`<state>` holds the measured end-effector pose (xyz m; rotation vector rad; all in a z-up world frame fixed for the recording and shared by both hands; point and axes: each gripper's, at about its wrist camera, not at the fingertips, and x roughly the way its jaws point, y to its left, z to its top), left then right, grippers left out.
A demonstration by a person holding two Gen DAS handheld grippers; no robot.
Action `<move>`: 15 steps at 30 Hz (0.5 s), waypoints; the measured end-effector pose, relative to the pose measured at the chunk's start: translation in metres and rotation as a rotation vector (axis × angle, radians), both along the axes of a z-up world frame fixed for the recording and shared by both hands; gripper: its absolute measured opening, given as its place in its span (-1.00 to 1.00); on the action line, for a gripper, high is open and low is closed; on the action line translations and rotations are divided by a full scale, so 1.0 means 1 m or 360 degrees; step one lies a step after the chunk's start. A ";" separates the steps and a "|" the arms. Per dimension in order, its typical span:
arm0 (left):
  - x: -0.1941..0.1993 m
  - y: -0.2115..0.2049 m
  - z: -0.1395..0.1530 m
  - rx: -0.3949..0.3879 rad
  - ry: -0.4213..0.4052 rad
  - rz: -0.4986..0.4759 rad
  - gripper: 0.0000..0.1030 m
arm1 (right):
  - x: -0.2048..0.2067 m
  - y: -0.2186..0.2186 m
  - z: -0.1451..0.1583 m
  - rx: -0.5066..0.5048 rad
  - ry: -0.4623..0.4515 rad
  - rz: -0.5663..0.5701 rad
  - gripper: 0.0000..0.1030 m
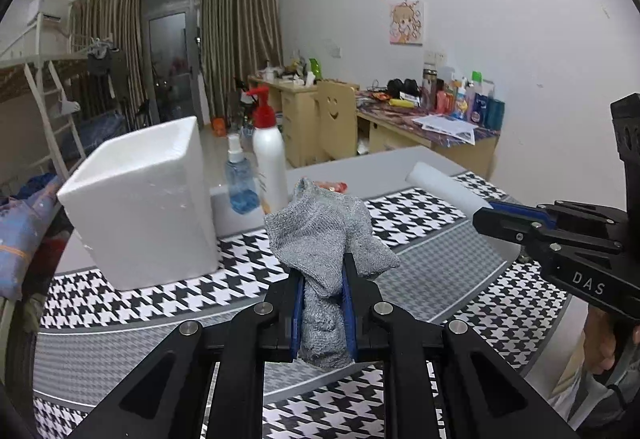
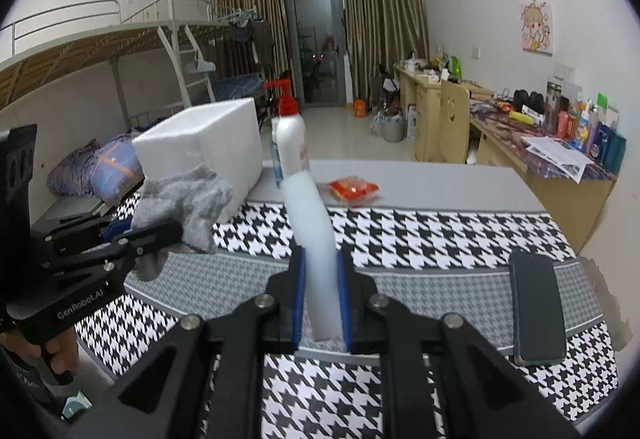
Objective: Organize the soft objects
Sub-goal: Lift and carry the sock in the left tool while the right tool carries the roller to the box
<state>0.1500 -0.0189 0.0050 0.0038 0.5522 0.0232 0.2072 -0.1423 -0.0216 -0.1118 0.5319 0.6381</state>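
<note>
My left gripper (image 1: 322, 279) is shut on a grey knitted cloth (image 1: 326, 235) and holds it above the houndstooth mat (image 1: 420, 271). The cloth also shows in the right wrist view (image 2: 180, 199), at the left. My right gripper (image 2: 322, 271) is shut on a white foam strip (image 2: 312, 223) that stands up between its blue pads; the strip shows in the left wrist view (image 1: 448, 191) at the right. A white foam box (image 1: 140, 199) stands open-topped on the mat to the left of the cloth; it also shows in the right wrist view (image 2: 208, 143).
A white pump bottle with a red top (image 1: 268, 155) and a blue spray bottle (image 1: 240, 179) stand behind the box. An orange packet (image 2: 354, 189) lies on the grey table. A dark phone (image 2: 536, 303) lies on the mat at right. Desks line the right wall.
</note>
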 end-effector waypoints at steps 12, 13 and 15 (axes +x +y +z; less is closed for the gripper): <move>-0.003 0.017 0.015 0.0003 -0.0061 0.0022 -0.66 | -0.007 0.023 0.021 0.0044 -0.0091 0.0045 -0.64; -0.003 0.018 0.017 -0.0007 -0.0064 0.0015 -0.66 | -0.007 0.025 0.023 0.0042 -0.0100 0.0046 -0.64; -0.003 0.023 0.021 -0.0039 -0.0062 -0.0003 -0.66 | -0.006 0.029 0.026 0.0046 -0.0110 0.0041 -0.64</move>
